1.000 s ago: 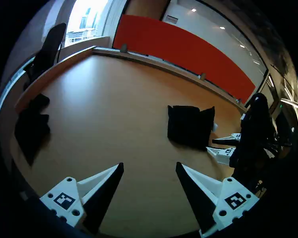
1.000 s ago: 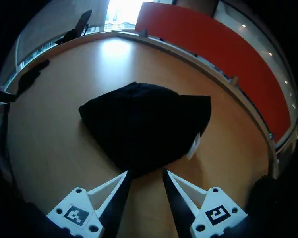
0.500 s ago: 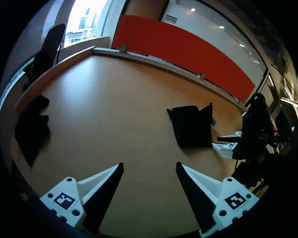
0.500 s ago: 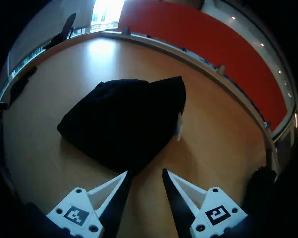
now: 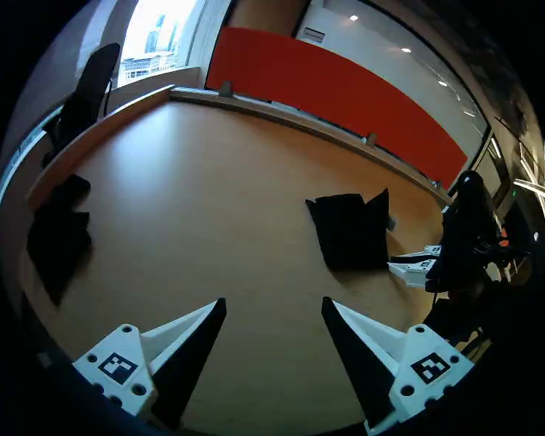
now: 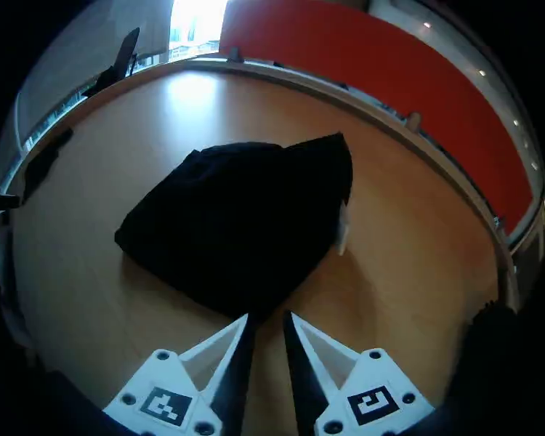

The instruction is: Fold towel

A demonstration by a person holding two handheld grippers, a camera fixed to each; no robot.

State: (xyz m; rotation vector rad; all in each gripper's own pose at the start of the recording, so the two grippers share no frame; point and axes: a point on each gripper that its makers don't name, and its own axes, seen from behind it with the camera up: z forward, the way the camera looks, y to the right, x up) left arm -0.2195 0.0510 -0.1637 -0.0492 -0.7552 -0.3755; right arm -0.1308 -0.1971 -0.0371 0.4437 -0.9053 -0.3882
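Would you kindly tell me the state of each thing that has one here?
towel, folded, lying flat on the table.
left gripper, open, above the table.
right gripper, fingers narrowly apart at the towel's near corner; grip unclear.

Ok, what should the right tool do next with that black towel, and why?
Probably close the right tool fully on the near corner of the towel and lift it a little. Its fingers sit narrowly apart right at that corner, though I can't tell if they grip it yet. The left tool hangs open, well away over the table.
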